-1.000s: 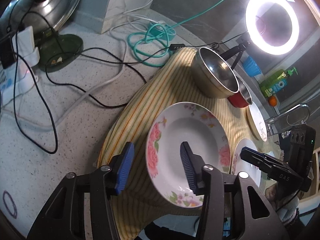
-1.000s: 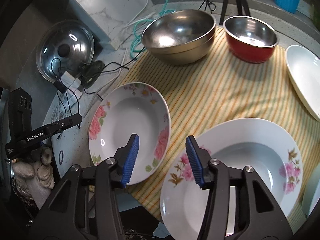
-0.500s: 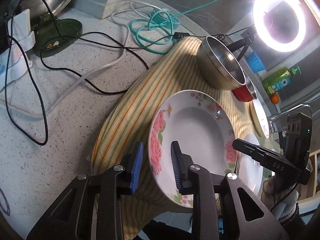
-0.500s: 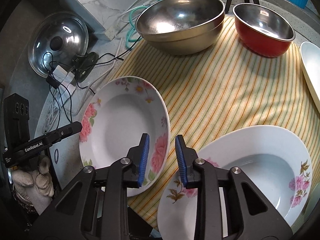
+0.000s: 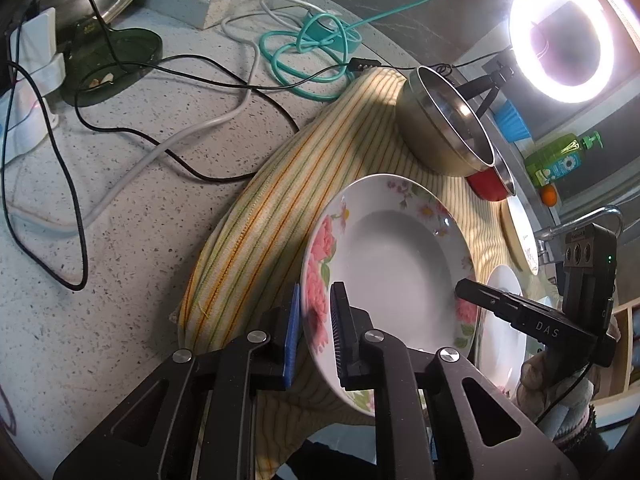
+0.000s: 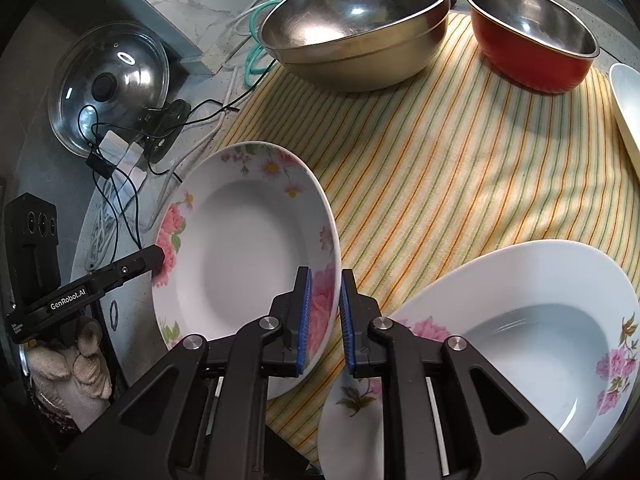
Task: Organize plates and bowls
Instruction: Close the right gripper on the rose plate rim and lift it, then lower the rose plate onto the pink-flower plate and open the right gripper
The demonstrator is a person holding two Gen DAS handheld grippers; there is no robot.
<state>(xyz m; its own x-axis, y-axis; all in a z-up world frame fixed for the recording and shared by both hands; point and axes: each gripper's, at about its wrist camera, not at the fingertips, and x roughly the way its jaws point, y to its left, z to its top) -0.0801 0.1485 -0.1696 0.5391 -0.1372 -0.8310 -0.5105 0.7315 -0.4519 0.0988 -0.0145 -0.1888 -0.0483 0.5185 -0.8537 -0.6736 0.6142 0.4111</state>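
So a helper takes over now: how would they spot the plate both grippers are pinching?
On the striped yellow cloth, look at the near left corner, in front of the large steel bowl. The rose plate there is tilted, rim between both grippers; unlike the neighbouring plate, it bears big pink roses.

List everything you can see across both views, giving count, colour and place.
rose plate: one, white and pink, tilted at cloth's left
floral plate: one, white, cloth's near right
plain plate: one, cream, right edge
steel bowl: one, silver, cloth's back
red bowl: one, beside steel bowl
striped cloth: one, yellow, under dishes
pot lid: one, silver, far left
ring light: one, white, behind bowls
left gripper: black, clamping rose plate's rim
right gripper: black, clamping opposite rim
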